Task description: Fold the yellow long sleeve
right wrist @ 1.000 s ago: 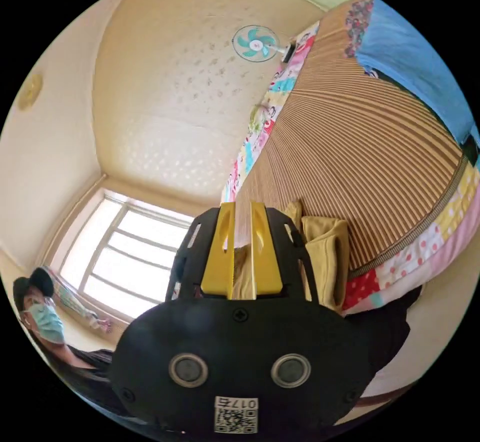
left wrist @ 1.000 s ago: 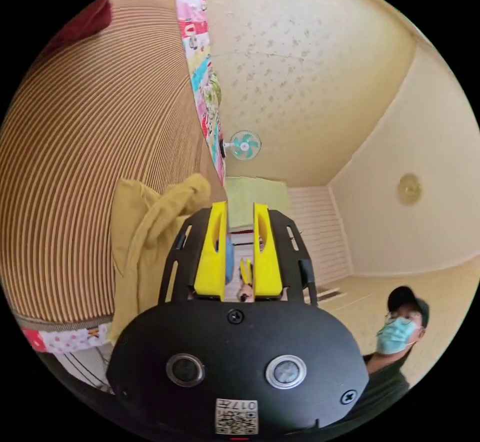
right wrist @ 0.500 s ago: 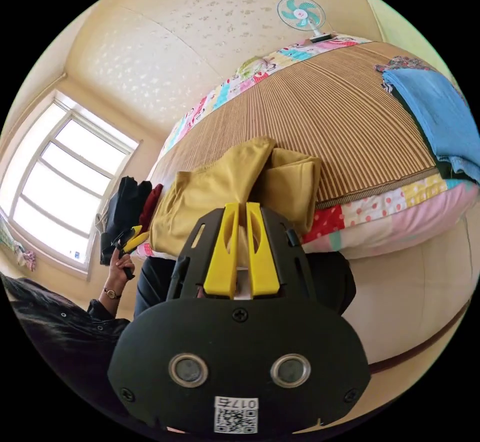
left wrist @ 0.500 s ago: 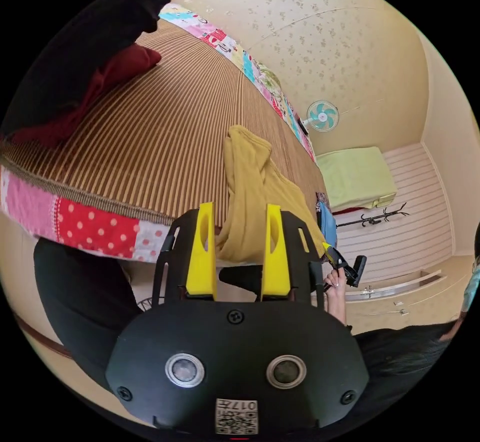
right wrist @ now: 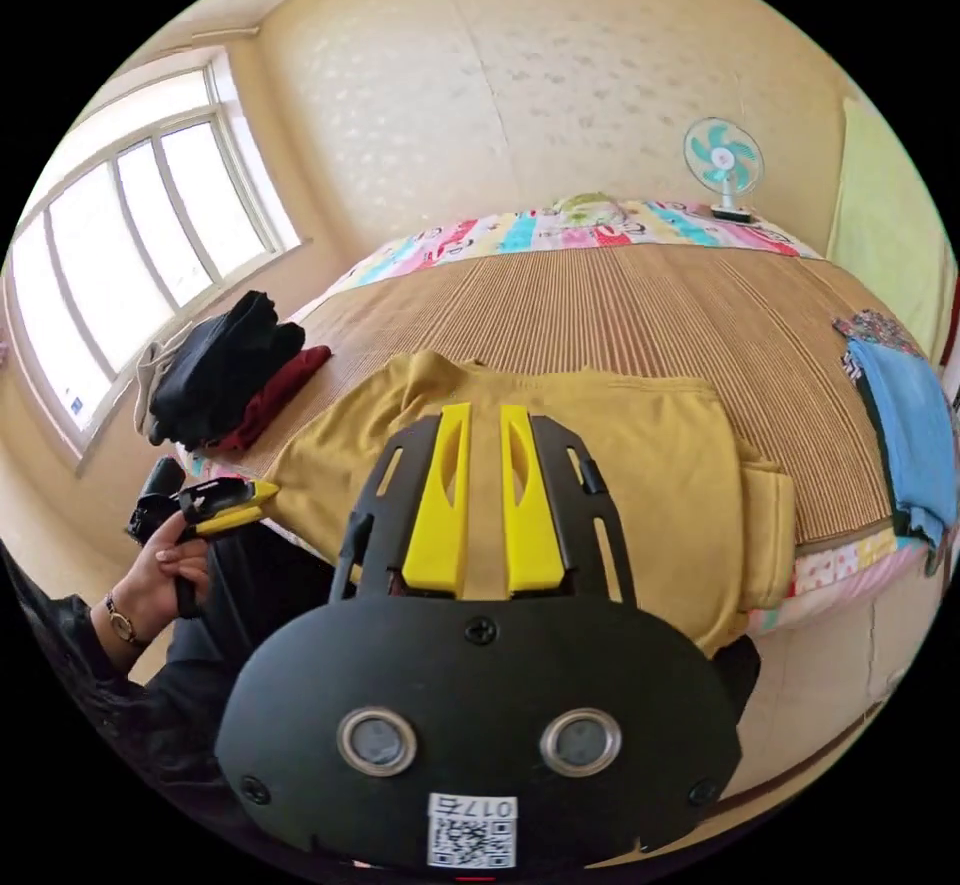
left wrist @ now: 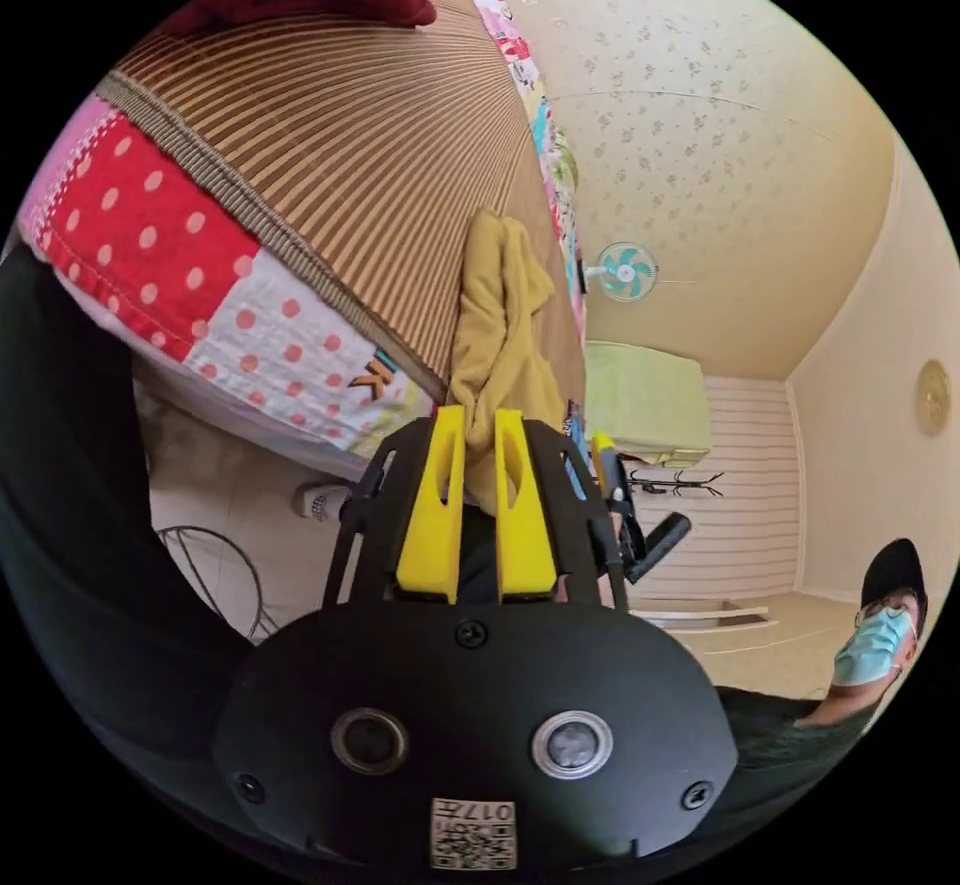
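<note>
Two tongs: left tongs [left wrist: 470,415] and right tongs [right wrist: 485,412], jaws slightly parted, gripping nothing.
Shirt: yellow shirt [right wrist: 640,455] spread on the bed [right wrist: 640,295].

- A bed [right wrist: 640,295] under a brown striped mat spreads beyond my right jaws, its patchwork cover showing along the edges.
- The yellow long sleeve [right wrist: 640,465] lies flat on the mat straight ahead of those jaws, reaching the near edge.
- A pile of black and red clothes [right wrist: 225,380] sits to their left, near the window side.
- A folded blue garment [right wrist: 915,435] lies far to their right.
- A small fan [right wrist: 724,160] stands at the bed's far side.
</note>
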